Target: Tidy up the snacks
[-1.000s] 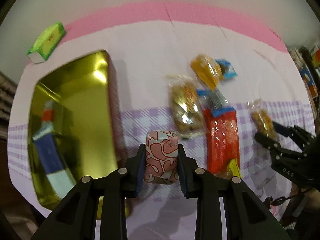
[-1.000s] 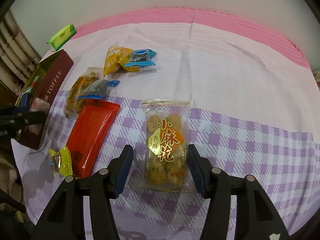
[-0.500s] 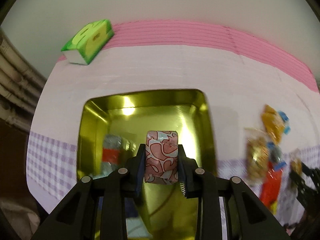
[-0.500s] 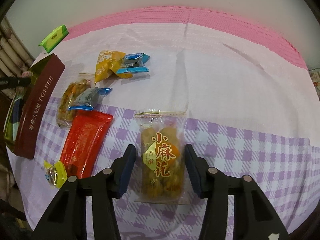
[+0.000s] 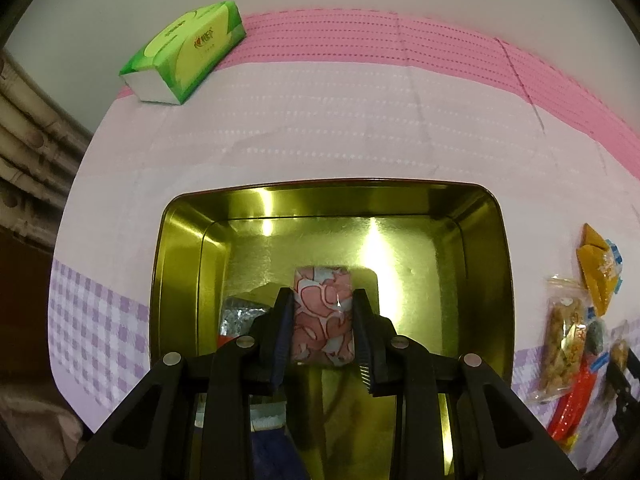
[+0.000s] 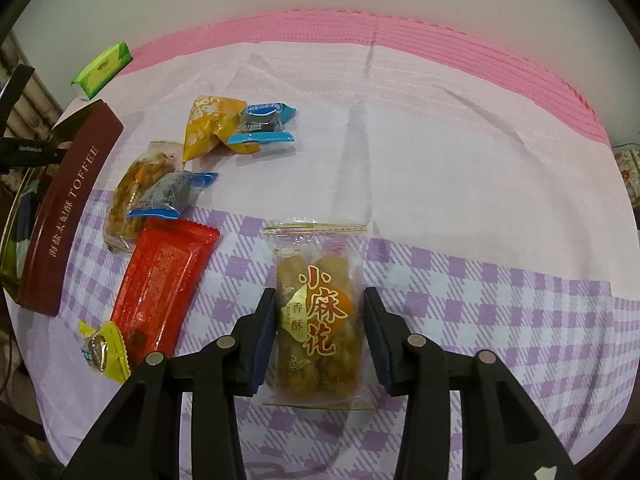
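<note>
My left gripper (image 5: 323,294) is shut on a pink-and-white patterned candy (image 5: 322,320) and hangs over the open golden tin (image 5: 332,196), pointing steeply down into it. In the right wrist view the tin (image 6: 68,204) shows its maroon side marked TOFFEE at the left edge. A clear pack of fried dough twists (image 6: 320,340) lies on the checked cloth. My right gripper (image 6: 320,294) straddles it. Its jaws are closing, and the pads touch the wrapper's two long sides.
A green tissue pack (image 5: 184,52) lies behind the tin. Between tin and right gripper lie a red pack (image 6: 164,284), a yellow pack (image 6: 210,126), blue-wrapped sweets (image 6: 264,124), another clear pack (image 6: 136,188) and a small yellow candy (image 6: 102,348). A silver wrapper (image 5: 240,312) lies inside the tin.
My left gripper carried the patterned candy from the cloth beside the tin to above the tin's inside. The right jaws narrowed from wide of the dough-twist pack to its sides.
</note>
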Available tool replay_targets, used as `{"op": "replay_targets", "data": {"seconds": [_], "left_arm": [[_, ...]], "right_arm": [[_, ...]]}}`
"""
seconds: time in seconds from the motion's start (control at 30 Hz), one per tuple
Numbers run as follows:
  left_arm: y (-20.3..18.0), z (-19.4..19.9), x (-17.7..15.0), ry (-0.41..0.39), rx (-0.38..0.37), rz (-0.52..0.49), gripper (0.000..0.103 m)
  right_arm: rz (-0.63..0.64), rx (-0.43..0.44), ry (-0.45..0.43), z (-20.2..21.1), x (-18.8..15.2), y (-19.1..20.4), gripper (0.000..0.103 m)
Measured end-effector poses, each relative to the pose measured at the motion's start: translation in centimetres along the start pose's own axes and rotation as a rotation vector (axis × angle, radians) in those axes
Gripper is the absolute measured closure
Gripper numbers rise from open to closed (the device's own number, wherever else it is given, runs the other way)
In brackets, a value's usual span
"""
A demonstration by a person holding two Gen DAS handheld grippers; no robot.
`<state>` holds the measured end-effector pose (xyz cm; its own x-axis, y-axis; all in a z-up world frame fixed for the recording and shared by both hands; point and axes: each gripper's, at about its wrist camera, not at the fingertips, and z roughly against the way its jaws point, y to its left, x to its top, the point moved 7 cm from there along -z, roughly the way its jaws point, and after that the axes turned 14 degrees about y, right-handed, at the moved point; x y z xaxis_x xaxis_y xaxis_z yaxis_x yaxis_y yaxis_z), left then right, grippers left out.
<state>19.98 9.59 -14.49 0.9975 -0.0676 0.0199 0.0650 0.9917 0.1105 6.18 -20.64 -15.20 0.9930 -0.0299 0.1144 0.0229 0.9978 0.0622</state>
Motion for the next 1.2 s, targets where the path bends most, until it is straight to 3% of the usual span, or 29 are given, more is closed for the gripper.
{"op": "replay_targets", "data": {"seconds": [0.27,0.63,0.77,1.2], "left_arm": [[-0.1,-0.1,0.5,-0.016,0.017,-0.017,0.072],[0.9,3.2,-1.3,-0.072,-0.031,-0.004,0.07],[2.0,4.9,-3.1,-0.124,-0.018,0.037,0.054],[6.8,6.4,-10.5,-0.216,0.053,0.168,0.041]], "right_arm": [[0.007,-0.029,0.009,0.0,0.1,0.3,0.062],[0.007,-0.041,0.01,0.0,0.2,0.4,0.067],[0.001,-0.054,0.001,0.1,0.1,0.6,0.068],[-0.023,-0.057,-0.059,3.4,0.8,1.4,0.069]]}}
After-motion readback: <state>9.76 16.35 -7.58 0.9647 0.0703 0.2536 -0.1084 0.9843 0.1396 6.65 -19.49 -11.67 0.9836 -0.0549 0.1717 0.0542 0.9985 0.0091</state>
